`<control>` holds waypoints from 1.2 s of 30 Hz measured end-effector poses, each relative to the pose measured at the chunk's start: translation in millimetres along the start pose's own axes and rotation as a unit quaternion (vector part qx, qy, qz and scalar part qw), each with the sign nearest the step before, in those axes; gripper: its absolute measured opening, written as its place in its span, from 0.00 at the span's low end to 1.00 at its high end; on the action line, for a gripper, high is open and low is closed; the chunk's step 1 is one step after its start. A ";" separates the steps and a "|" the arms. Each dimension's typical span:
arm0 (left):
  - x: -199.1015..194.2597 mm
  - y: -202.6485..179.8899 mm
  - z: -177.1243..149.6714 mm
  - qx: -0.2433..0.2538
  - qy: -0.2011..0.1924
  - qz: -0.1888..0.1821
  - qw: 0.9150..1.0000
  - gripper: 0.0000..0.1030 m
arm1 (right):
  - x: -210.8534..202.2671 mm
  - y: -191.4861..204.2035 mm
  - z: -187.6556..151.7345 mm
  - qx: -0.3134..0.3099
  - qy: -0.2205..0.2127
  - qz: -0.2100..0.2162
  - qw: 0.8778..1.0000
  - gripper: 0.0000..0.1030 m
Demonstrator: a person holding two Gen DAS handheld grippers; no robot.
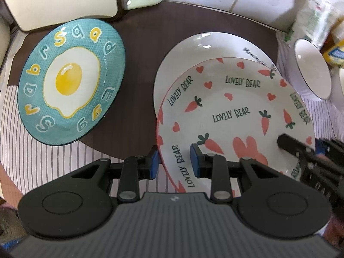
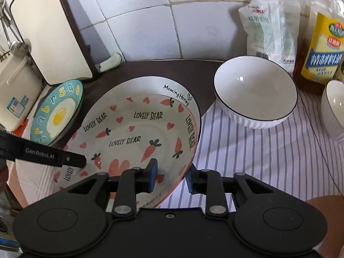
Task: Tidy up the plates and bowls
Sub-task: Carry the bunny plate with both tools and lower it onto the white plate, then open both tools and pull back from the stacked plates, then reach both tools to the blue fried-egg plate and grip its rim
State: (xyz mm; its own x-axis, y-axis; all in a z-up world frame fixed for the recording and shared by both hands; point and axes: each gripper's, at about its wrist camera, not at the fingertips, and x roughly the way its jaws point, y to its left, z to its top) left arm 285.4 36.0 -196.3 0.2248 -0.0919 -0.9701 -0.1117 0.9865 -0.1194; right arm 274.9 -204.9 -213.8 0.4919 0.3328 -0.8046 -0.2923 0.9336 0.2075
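A carrot-and-heart "Lovely Bear" plate [image 1: 232, 111] [image 2: 137, 133] lies inside a larger white "Morning Honey" plate [image 1: 193, 49] [image 2: 150, 83] on the dark counter. My left gripper [image 1: 174, 162] points down over the carrot plate's left rim, one blue pad outside it and one inside, shut on it. My right gripper [image 2: 171, 178] straddles the same plate's near right rim with a gap at the pads, so it is open. A teal fried-egg plate [image 1: 71, 81] [image 2: 58, 114] lies to the left. A ribbed white bowl [image 2: 255, 94] [image 1: 311, 71] stands upright to the right.
A second white bowl [image 2: 333, 105] sits at the far right on the striped cloth [image 2: 258, 161]. Bags [image 2: 268, 28] and a yellow bottle [image 2: 324, 47] line the tiled back wall. A cutting board [image 2: 49, 32] leans at the back left beside a white container [image 2: 17, 86].
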 end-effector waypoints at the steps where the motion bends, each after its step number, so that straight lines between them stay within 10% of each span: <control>1: 0.6 -1.0 2.1 -0.004 0.001 0.008 1.000 0.27 | 0.4 2.0 -0.2 -0.007 -0.001 -0.003 1.000 0.34; 18: -31.8 -2.6 -9.6 0.052 -0.015 0.017 0.998 0.24 | 12.0 18.0 -5.0 -0.043 -0.033 -0.077 0.996 0.38; 36: -139.4 119.8 -30.7 0.191 -0.077 -0.060 0.977 0.32 | -99.3 146.2 -29.2 0.028 -0.125 -0.079 0.989 0.51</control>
State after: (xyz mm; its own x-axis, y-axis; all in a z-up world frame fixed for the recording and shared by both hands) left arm 211.0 162.9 -81.9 0.3611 -0.2179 -0.9067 0.2865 0.9512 -0.1145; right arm 159.3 -105.3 -119.9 0.7168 0.1991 -0.6682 -0.1537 0.9799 0.1271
